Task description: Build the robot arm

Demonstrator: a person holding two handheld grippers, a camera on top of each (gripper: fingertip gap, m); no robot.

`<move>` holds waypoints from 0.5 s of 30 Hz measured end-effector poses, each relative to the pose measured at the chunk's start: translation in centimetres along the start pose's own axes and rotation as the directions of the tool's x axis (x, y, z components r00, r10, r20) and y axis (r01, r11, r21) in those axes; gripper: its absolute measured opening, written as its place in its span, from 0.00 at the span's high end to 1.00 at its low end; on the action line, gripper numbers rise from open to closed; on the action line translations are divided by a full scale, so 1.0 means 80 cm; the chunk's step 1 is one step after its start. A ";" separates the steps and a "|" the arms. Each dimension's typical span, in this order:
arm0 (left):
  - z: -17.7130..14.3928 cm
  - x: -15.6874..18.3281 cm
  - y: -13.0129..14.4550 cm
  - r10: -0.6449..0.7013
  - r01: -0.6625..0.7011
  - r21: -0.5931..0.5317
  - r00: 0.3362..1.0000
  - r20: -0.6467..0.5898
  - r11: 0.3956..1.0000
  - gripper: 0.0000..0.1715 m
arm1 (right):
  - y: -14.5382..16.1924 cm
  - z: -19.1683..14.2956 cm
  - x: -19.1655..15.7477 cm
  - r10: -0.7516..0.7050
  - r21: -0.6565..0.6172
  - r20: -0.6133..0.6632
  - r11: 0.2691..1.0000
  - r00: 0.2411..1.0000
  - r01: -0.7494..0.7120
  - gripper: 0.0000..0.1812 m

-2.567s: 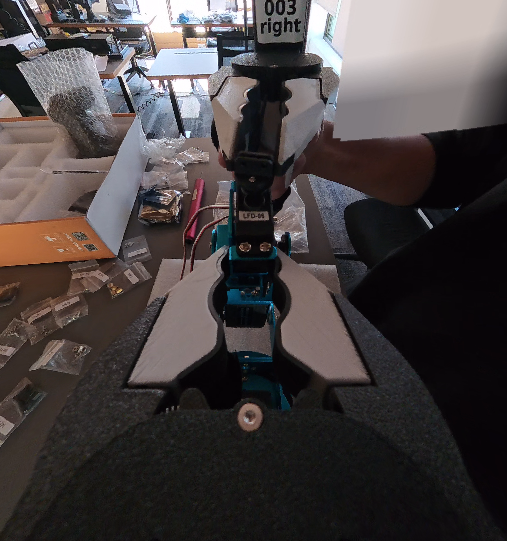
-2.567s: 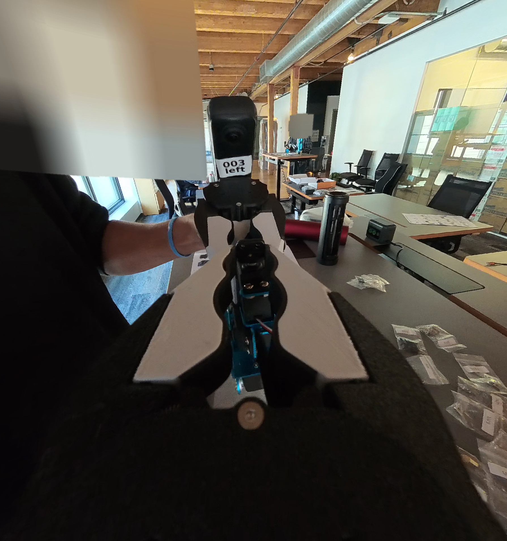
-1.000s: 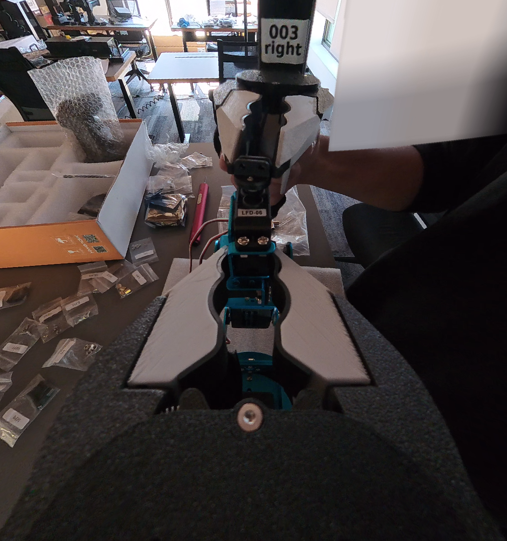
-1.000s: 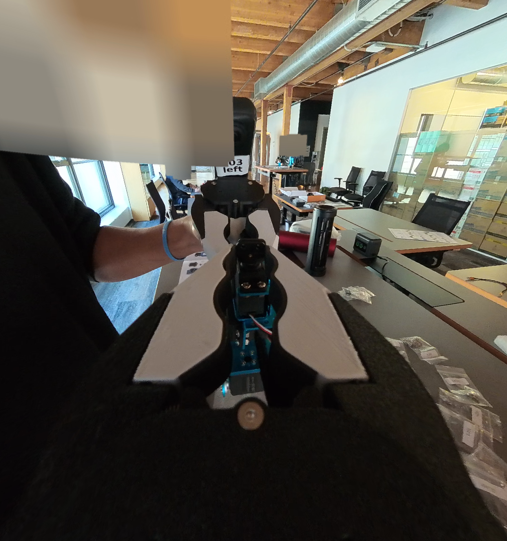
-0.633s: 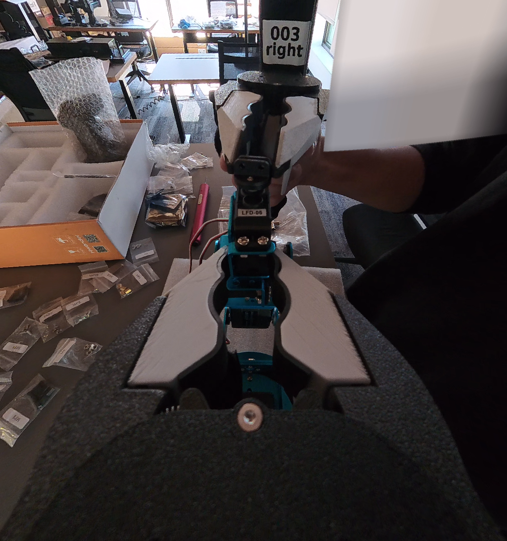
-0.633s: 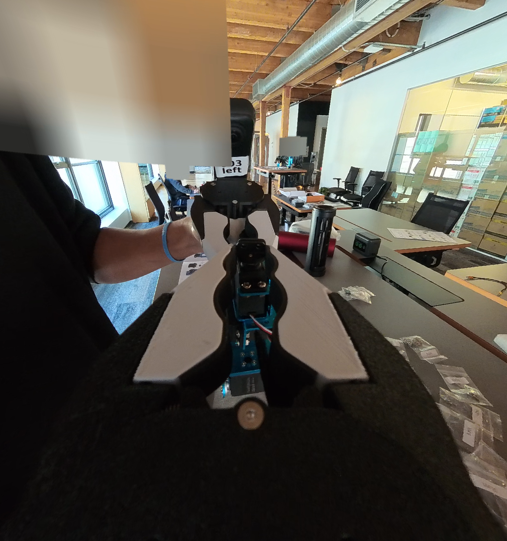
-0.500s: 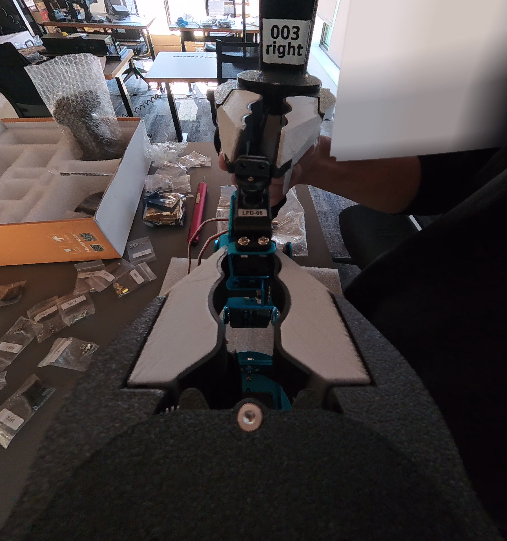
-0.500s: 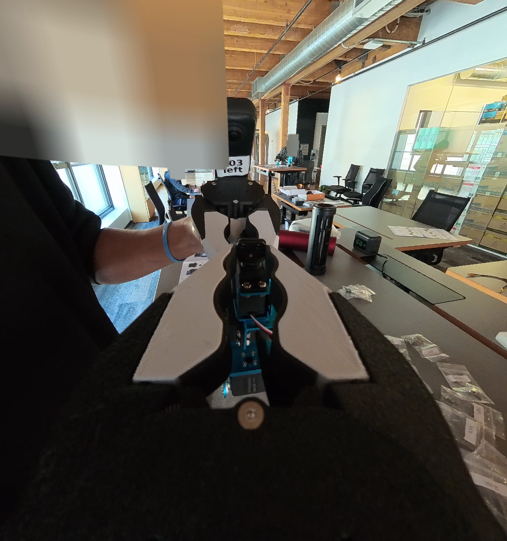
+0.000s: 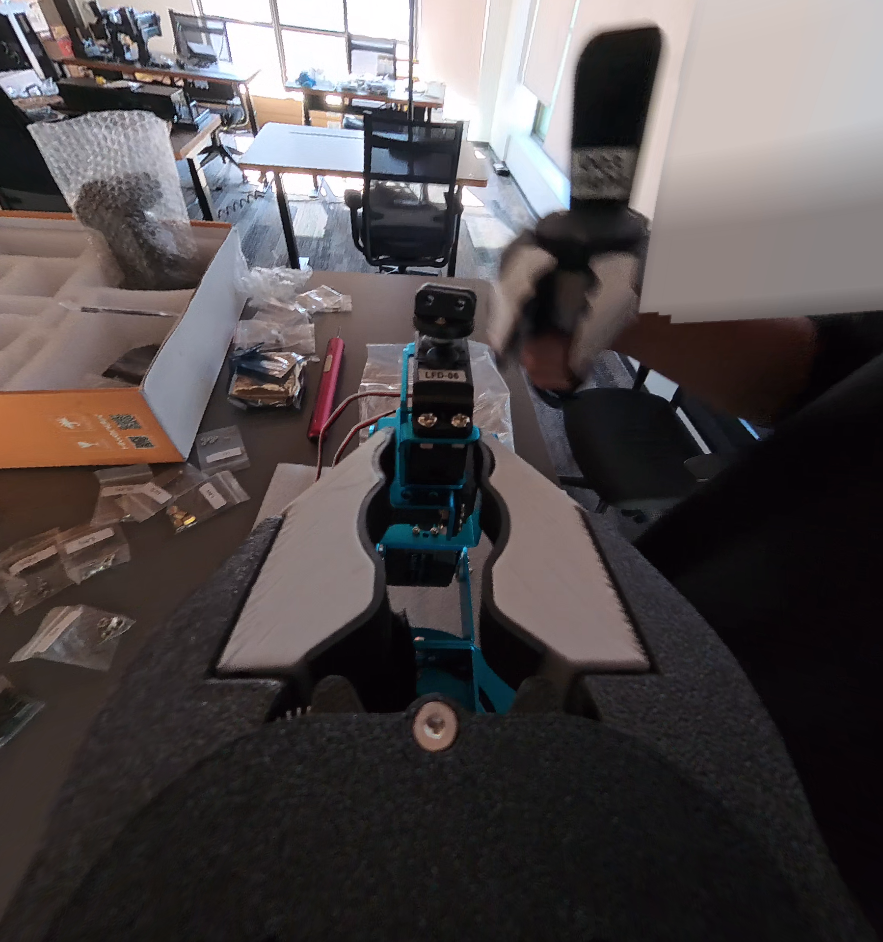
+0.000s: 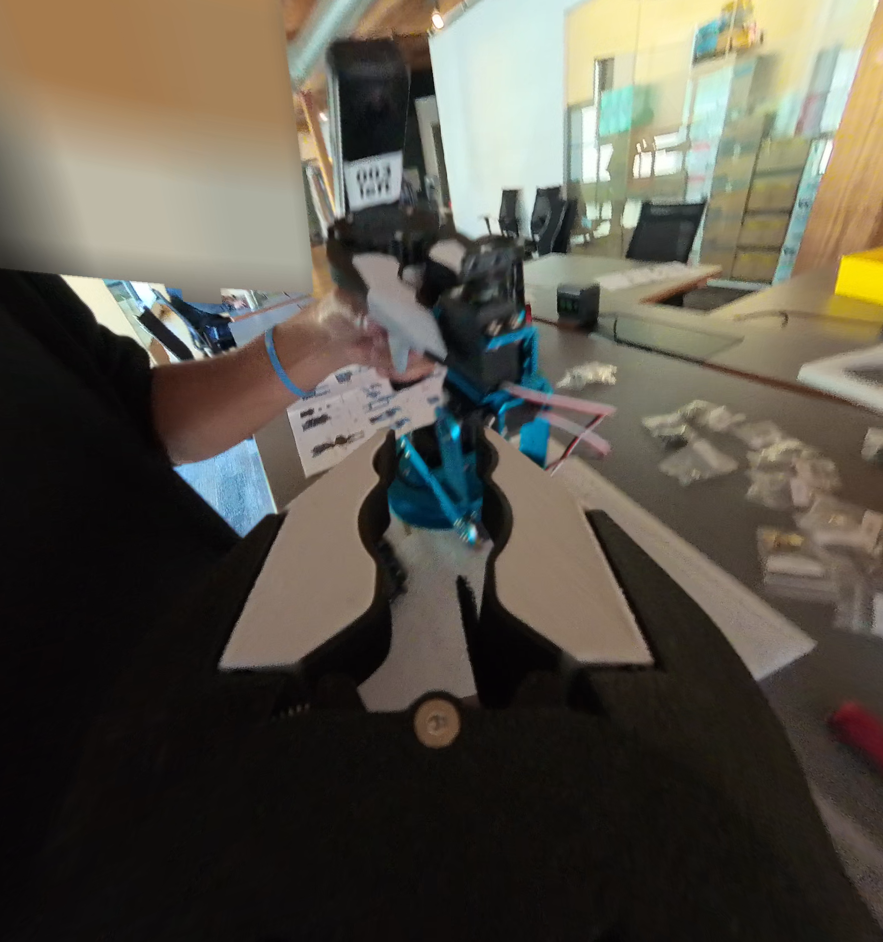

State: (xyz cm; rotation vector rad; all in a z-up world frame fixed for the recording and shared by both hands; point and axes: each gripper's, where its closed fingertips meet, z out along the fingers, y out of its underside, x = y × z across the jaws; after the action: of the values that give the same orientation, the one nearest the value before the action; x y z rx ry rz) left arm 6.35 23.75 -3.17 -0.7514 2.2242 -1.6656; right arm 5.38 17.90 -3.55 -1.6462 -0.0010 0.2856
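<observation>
Your left claw [image 9: 431, 502] pinches the blue robot [image 9: 436, 459] standing on the desk [image 9: 46, 499]. Your right claw [image 10: 436, 502] is spread and empty, just beside the robot's base.

Upright blue-and-black servo assembly [image 9: 436, 459]

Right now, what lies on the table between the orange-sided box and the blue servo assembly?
Left wrist view: a clear bag of parts, then a slim red tool nearer the assembly.
</observation>
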 end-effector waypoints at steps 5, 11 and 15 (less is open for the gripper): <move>-0.025 -0.001 0.010 -0.034 0.034 0.018 0.999 0.038 0.999 0.75 | 0.108 0.018 -0.048 0.059 -0.225 -0.121 0.971 0.991 -0.085 0.83; -0.077 0.017 0.064 -0.148 0.148 0.002 0.984 0.103 0.989 0.74 | 0.178 0.058 -0.098 0.004 -0.360 -0.279 0.927 0.960 -0.108 0.83; -0.090 0.064 0.141 -0.194 0.210 -0.128 0.973 0.124 0.969 0.75 | 0.185 0.070 -0.086 0.005 -0.323 -0.429 0.933 0.903 -0.159 0.82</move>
State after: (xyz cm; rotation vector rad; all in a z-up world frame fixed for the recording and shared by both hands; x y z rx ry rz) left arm -4.23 29.13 -11.15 -1.1125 2.2695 -1.5217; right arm -4.80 20.72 -17.16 -2.0424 0.3687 -0.0178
